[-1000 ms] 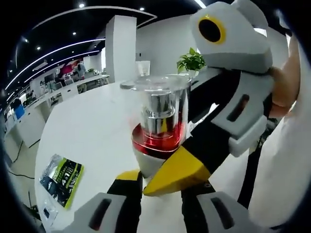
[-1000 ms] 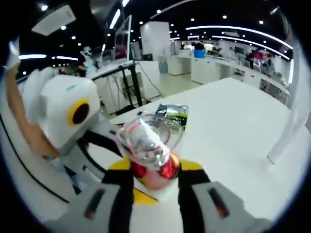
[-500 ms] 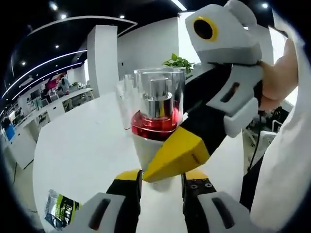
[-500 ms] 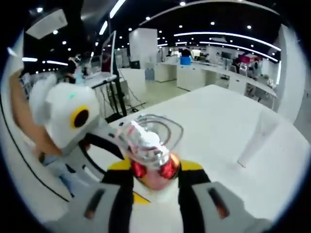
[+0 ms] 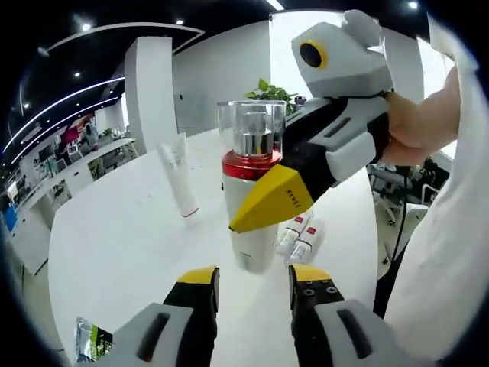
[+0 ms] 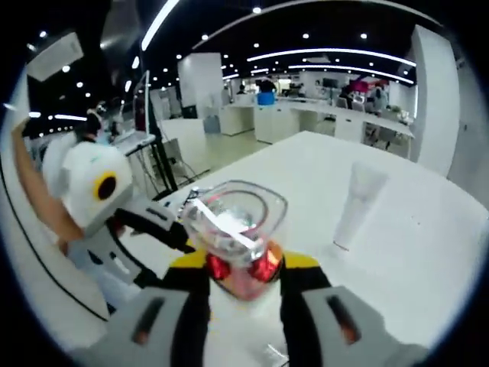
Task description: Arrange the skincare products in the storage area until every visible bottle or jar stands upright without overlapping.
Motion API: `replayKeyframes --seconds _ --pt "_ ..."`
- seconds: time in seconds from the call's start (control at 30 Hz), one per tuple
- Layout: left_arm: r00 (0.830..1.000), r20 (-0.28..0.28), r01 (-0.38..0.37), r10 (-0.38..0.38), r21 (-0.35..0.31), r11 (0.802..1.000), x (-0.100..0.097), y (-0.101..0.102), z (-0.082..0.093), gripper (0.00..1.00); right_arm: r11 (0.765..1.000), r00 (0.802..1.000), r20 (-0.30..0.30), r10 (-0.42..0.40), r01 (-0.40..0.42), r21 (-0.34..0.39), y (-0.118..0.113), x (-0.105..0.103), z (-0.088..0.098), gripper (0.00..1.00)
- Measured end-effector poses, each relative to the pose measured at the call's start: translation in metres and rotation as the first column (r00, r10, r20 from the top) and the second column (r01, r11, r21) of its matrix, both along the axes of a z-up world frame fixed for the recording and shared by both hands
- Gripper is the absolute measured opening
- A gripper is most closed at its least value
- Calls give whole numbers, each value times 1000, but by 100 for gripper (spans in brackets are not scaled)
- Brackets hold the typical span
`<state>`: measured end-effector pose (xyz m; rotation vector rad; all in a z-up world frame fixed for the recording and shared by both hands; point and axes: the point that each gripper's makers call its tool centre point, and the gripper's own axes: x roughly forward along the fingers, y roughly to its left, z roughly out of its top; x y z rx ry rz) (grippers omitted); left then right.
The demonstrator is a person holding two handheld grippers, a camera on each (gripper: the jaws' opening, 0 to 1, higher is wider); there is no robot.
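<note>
Open-plan office: dark ceiling (image 6: 229,23) with strip lights and spotlights; white square pillar (image 5: 149,88); rows of white desks (image 6: 321,122); potted green plant (image 5: 271,92); pale floor (image 6: 221,149).

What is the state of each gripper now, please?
Left gripper: open, holding nothing; the bottle stands ahead of its jaws.
Right gripper: shut on the bottle, around its red band.

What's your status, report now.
Right claw shut on pump bottle, upright on table. Left claw open, just short. White tube standing, two tubes lying beside.
</note>
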<state>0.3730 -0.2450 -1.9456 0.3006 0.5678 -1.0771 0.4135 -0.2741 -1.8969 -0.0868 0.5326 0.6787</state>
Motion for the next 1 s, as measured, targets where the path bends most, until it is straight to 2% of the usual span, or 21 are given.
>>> replayKeyframes --seconds 0.1,0.3,0.37,0.53,0.7,1.0 --pt "1000 -1 -11 11 11 1000 -1 2 1 37 1000 1000 0 -14 14 19 -10 2 -1 33" --pt "999 8 -35 34 73 997 -4 10 -8 37 998 999 17 -31 30 54 -26 10 -8 32" --pt "999 16 -44 42 101 994 -7 13 -11 37 997 999 24 -42 41 69 -33 16 -12 32" --pt "998 17 -61 60 117 991 -12 11 -14 37 995 997 42 -61 57 82 -52 32 -17 32" --pt "997 21 -71 69 105 992 -17 3 -16 38 995 995 58 -78 74 67 -78 45 -21 32" --pt "994 22 -112 110 79 991 -22 1 -14 38 992 991 70 -116 113 47 -113 73 -24 32"
